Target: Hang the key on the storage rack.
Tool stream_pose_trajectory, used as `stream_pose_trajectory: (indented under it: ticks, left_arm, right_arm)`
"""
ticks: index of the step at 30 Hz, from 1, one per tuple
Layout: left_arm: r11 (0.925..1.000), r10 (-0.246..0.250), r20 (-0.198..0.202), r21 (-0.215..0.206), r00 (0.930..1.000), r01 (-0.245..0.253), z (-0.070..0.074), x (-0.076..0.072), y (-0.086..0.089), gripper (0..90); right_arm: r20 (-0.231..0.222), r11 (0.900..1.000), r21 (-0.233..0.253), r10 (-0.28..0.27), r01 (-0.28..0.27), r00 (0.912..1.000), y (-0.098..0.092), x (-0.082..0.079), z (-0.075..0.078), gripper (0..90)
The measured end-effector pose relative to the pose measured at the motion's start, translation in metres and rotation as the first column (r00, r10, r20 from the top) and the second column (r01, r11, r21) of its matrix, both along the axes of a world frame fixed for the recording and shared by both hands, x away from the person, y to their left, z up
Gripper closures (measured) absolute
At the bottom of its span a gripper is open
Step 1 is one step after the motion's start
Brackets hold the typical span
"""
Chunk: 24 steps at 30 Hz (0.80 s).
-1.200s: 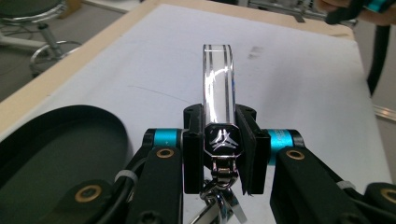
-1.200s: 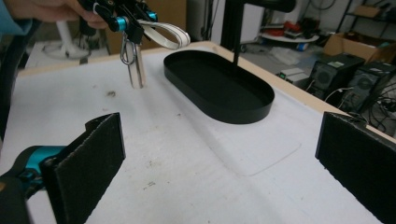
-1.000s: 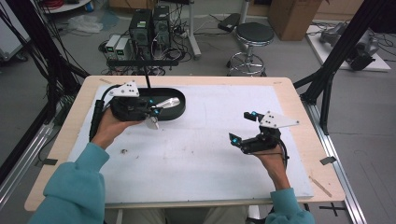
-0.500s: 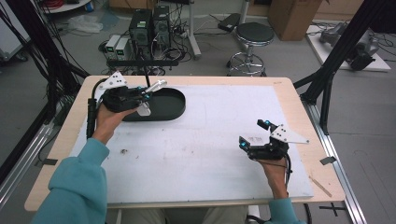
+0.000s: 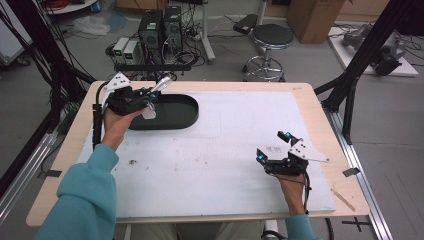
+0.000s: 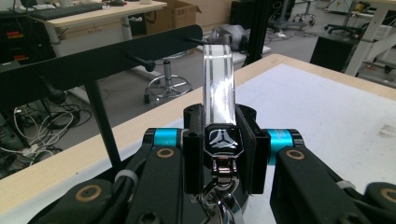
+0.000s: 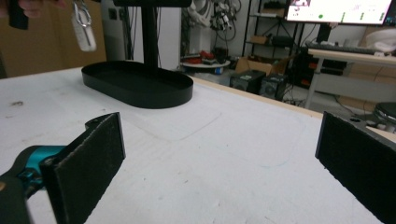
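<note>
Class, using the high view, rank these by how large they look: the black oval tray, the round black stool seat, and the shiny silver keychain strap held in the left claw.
1. Black oval tray, largest.
2. Round black stool seat; it stands farther from the camera, so its true size is unsure.
3. Shiny silver keychain strap, held in the left claw, smallest.

The keychain (image 6: 218,112) is a glossy silver strap with two dark lengthwise stripes, ending in a black fob with a three-pointed emblem and a metal clasp and ring below. Pinched between the left tongs (image 5: 150,95), it stands up and away from them, lifted over the left end of the black oval tray (image 5: 185,117).
</note>
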State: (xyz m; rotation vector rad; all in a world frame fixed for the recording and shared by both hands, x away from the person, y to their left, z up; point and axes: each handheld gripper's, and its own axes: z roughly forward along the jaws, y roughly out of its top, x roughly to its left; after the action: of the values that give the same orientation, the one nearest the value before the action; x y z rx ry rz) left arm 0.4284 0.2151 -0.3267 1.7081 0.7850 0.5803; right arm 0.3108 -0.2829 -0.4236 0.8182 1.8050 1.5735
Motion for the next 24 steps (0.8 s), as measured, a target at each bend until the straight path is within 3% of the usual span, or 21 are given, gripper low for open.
stream_pose_trajectory:
  ticks: [4, 7, 13, 18, 24]
  left_arm:
    - [0.9996, 0.026, 0.005, -0.011, 0.9996, -0.026, 0.000, 0.004, -0.001, 74.3]
    - [0.9986, 0.038, -0.002, -0.036, 0.9993, -0.038, -0.001, 0.008, -0.002, 74.2]
    - [0.9968, 0.065, -0.015, -0.045, 0.9978, -0.066, -0.006, 0.015, -0.003, 74.2]
    - [0.9955, 0.076, -0.017, -0.056, 0.9970, -0.077, -0.009, 0.019, -0.004, 74.2]
    - [0.9887, 0.109, -0.031, -0.100, 0.9936, -0.111, -0.014, 0.025, 0.000, 74.2]
  right_arm:
    - [0.041, 1.000, 0.007, 0.007, -0.007, 0.9991, 0.001, -0.003, -0.004, 0.8]
    - [0.043, 1.000, 0.011, 0.006, -0.006, 0.9990, 0.000, -0.005, -0.006, 0.8]
    - [0.032, 1.000, 0.026, -0.009, 0.008, 0.9995, 0.000, -0.007, -0.014, 0.8]
    - [0.034, 1.000, 0.009, -0.014, 0.014, 0.9993, 0.001, -0.008, -0.018, 0.8]
    - [0.029, 1.000, 0.008, -0.021, 0.021, 0.9994, 0.001, -0.010, -0.022, 0.8]
